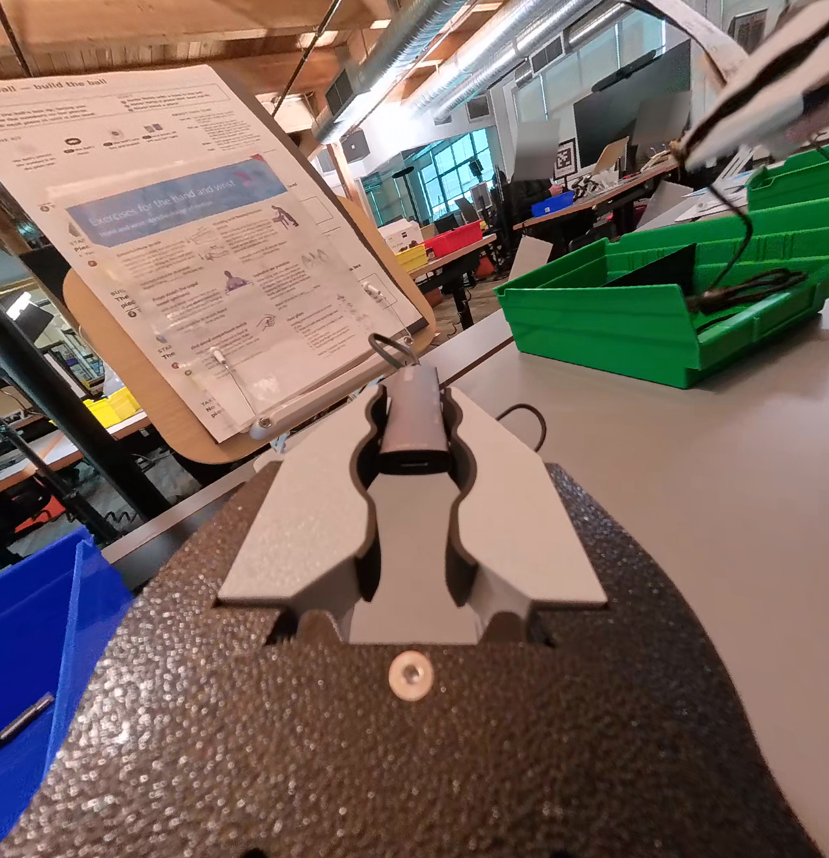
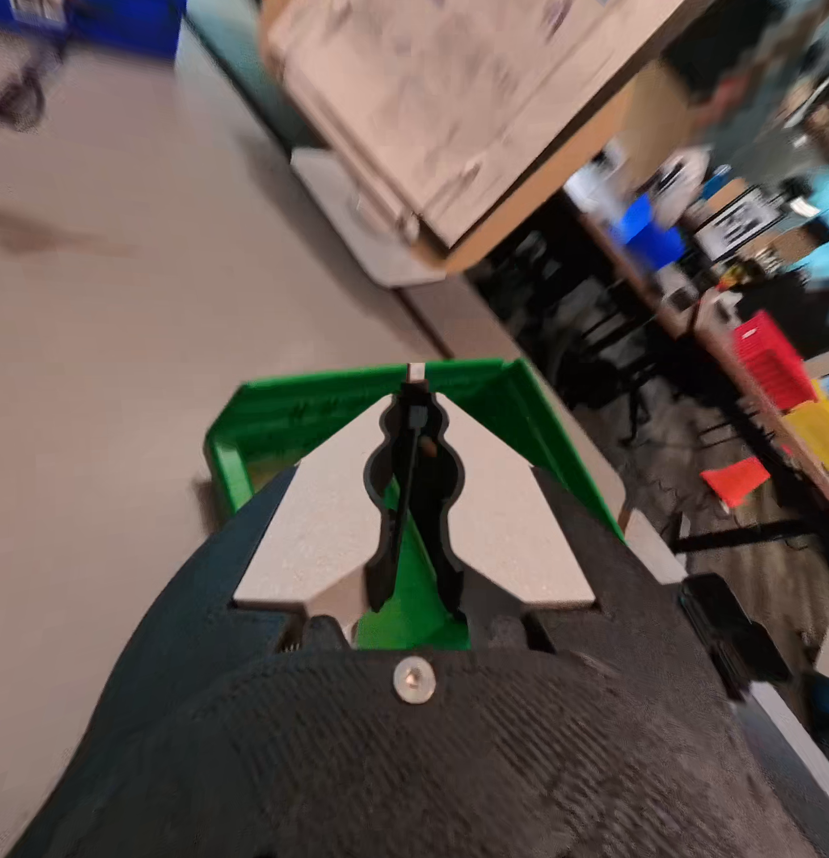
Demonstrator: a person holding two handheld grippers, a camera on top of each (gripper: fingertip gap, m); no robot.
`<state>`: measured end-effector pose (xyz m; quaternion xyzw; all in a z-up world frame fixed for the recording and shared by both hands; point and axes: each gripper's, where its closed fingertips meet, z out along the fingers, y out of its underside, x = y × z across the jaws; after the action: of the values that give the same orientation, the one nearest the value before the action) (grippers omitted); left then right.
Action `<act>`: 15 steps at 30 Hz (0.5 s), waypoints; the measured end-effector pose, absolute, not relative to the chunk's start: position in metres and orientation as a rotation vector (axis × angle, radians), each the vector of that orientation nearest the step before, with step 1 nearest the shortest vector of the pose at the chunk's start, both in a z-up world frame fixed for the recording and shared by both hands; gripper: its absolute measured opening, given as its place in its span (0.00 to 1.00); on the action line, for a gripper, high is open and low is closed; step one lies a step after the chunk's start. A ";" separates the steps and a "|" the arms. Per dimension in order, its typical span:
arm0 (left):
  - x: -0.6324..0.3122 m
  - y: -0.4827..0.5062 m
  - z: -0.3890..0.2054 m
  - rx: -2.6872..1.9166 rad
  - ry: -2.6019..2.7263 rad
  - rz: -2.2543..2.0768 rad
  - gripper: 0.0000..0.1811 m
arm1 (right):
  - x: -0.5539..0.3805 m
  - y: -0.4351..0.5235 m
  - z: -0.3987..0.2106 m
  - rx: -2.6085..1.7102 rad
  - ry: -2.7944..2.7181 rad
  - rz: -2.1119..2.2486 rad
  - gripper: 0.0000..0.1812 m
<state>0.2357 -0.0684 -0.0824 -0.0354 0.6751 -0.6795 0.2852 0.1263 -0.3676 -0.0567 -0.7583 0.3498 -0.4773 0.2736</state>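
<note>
In the left wrist view my left gripper (image 1: 416, 400) is shut on a grey adapter (image 1: 412, 434) with a port in its near end and a short looped grey cable (image 1: 394, 350) at its far end. It is held above the grey table (image 1: 635, 510). My right gripper (image 1: 746, 120) shows at the upper right, over a green bin (image 1: 635, 334), with a thin black cable (image 1: 737, 250) hanging from it into the bin. In the blurred right wrist view my right gripper (image 2: 415, 394) is shut on that cable's plug (image 2: 416, 371), its metal tip sticking out past the fingertips, above the green bin (image 2: 310, 399).
A tilted wooden document stand with printed sheets (image 1: 208, 260) stands at the table's far left edge. A blue bin (image 1: 31, 650) sits at the near left beside a black pole (image 1: 55, 394). More dark cables (image 1: 746, 288) lie in the green bin. Other tables with coloured bins lie beyond. About 35 cm separates my left fingertips from my right.
</note>
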 end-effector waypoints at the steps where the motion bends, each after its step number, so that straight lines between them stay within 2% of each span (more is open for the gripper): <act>1: 0.236 -0.068 -0.083 -0.098 1.809 -1.820 0.12 | 0.126 -0.374 -0.071 -2.128 0.952 -1.286 0.06; 11: 0.236 -0.073 -0.091 -0.096 1.847 -1.824 0.12 | 0.180 -0.380 -0.135 -2.564 1.023 -1.387 0.05; 15: 0.236 -0.074 -0.095 -0.094 1.858 -1.816 0.12 | 0.179 -0.385 -0.165 -2.835 0.990 -1.244 0.05</act>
<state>0.2364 -0.0740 -0.0948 -0.0347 0.6887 -0.6729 0.2677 0.1793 -0.3852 -0.1645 -0.8709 0.3041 -0.3822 -0.0543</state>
